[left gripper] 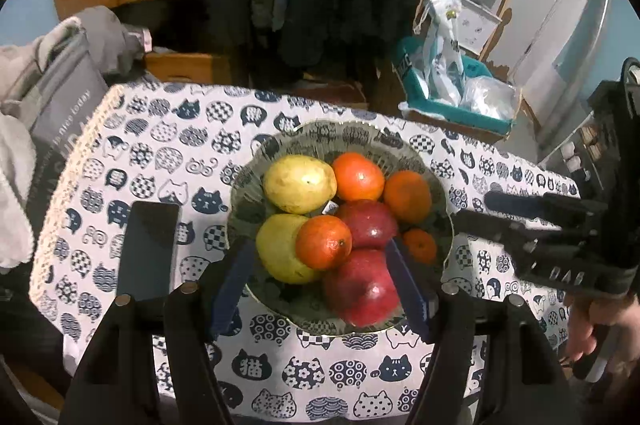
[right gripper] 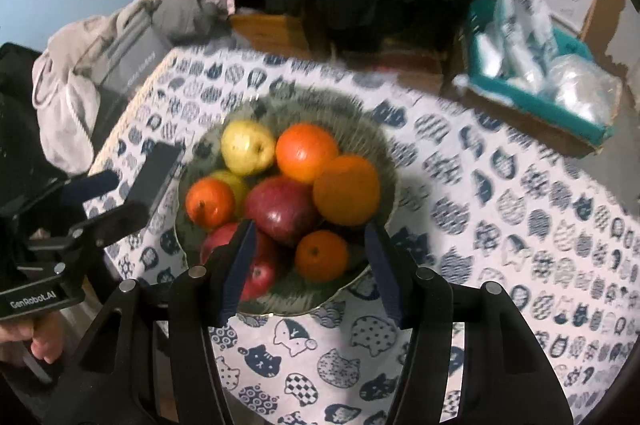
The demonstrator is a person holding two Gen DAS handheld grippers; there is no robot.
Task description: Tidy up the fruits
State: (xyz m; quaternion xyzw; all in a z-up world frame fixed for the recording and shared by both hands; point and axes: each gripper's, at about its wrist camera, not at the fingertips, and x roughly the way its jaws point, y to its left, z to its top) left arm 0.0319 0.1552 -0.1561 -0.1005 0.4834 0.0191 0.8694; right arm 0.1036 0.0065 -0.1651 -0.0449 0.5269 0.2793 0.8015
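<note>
Left gripper [left gripper: 322, 265]: we are holding it above the near side of the bowl, its blue fingers spread wide and gripping nothing – fruit shows between them

Right gripper [right gripper: 310, 253]: we are hovering it over the bowl's near rim, jaws wide apart and empty (this view is blurred)

Bowl [left gripper: 360, 133]: it is sitting mid-table on the cat-print tablecloth [left gripper: 160, 145], with all the fruit piled inside

Fruit: two yellow pears [left gripper: 299, 183] are lying on the left side, two red apples [left gripper: 362, 287] are resting toward the near edge, and four oranges [left gripper: 358, 176] are filling the rest – one small orange [left gripper: 420, 245] is sitting just beside the right rim

Phone [left gripper: 148, 249]: it is lying flat on the cloth, just left of the bowl
</note>
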